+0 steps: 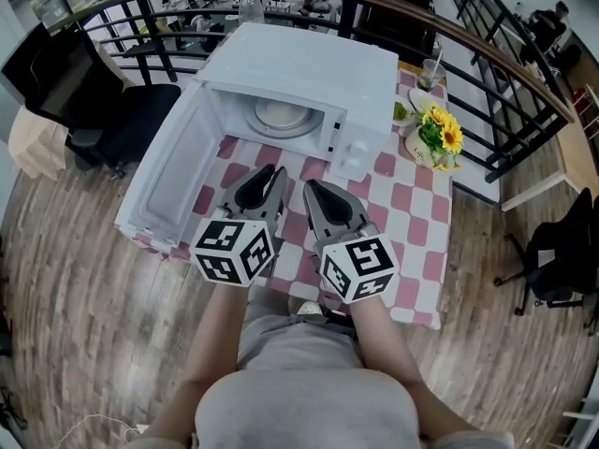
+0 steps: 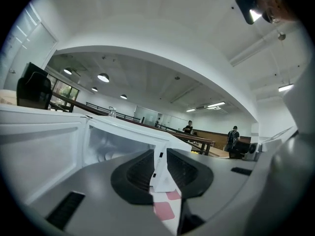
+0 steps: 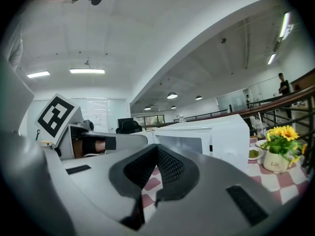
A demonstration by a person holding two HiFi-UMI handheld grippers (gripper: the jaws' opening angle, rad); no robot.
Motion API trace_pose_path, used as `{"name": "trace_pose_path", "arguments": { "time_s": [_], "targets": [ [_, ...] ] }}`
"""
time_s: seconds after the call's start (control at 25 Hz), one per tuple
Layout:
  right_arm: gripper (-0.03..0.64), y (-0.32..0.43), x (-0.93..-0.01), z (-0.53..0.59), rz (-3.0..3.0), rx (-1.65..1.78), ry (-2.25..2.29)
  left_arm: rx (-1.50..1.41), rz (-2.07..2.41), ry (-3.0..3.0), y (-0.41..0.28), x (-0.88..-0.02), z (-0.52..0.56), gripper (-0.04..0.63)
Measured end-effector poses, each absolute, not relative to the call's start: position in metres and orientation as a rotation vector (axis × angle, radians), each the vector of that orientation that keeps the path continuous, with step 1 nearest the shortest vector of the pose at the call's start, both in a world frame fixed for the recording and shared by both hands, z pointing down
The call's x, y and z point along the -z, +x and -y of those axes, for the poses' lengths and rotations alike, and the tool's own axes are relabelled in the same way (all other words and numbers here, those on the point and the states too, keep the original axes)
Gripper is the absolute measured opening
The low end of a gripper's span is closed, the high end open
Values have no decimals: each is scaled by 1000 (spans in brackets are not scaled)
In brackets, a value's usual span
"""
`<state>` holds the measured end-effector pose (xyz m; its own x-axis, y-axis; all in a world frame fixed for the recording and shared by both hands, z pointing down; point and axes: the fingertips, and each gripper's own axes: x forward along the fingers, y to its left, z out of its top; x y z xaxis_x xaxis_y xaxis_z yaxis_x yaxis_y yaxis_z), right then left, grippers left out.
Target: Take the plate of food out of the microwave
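Left claw [image 1: 270, 171] is held slightly spread: narrow gap, nothing between the pads. Right claw [image 1: 313, 187] is pressed together, also empty. Both are hovered side by side over the near edge of the worktop [image 1: 416, 223], tips aimed at the microwave [image 1: 309, 68] and well short of its cavity. This is judged a staging pose ahead of the reach-in, not a grip. The door [image 1: 168, 171] is swung fully out past the left edge, so the opening is unobstructed. The plate [image 1: 281, 116] is still inside, centred on the cavity floor, untouched. What lies on it can't be made out. The microwave is set toward the far left corner, which leaves the checked cloth in front of it bare, likely the set-down area. A flower pot [image 3: 275, 161], a small dish [image 1: 401, 112] of something green and a glass [image 1: 430, 71] are grouped along the right edge toward the far right corner, beside the microwave and clear of the pull-out path. Writing: no brand can be read on the microwave. The pot carries small print, possibly "Life", not confirmed. The marker cubes [image 1: 234, 249] show only black-and-white square codes, no text.
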<state>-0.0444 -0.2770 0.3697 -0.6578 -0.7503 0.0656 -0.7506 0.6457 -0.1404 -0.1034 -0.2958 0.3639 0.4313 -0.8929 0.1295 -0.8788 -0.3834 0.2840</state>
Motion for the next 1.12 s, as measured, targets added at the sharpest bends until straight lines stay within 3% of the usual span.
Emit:
{"name": "trace_pose_path", "arguments": {
  "time_s": [0.24, 0.6, 0.8, 1.12],
  "targets": [
    [26, -48, -373, 300, 2834, -243, 1328, 76, 1457, 2337, -106, -380, 321, 188],
    [26, -56, -388, 324, 2795, -276, 1329, 170, 1325, 2201, -118, -410, 357, 190],
    [26, -60, -395, 337, 2780, -309, 1330, 246, 1214, 2094, -123, -428, 379, 279],
    [26, -68, -413, 351, 2752, -340, 1295, 333, 1173, 1924, -134, -459, 417, 291]
  ]
}}
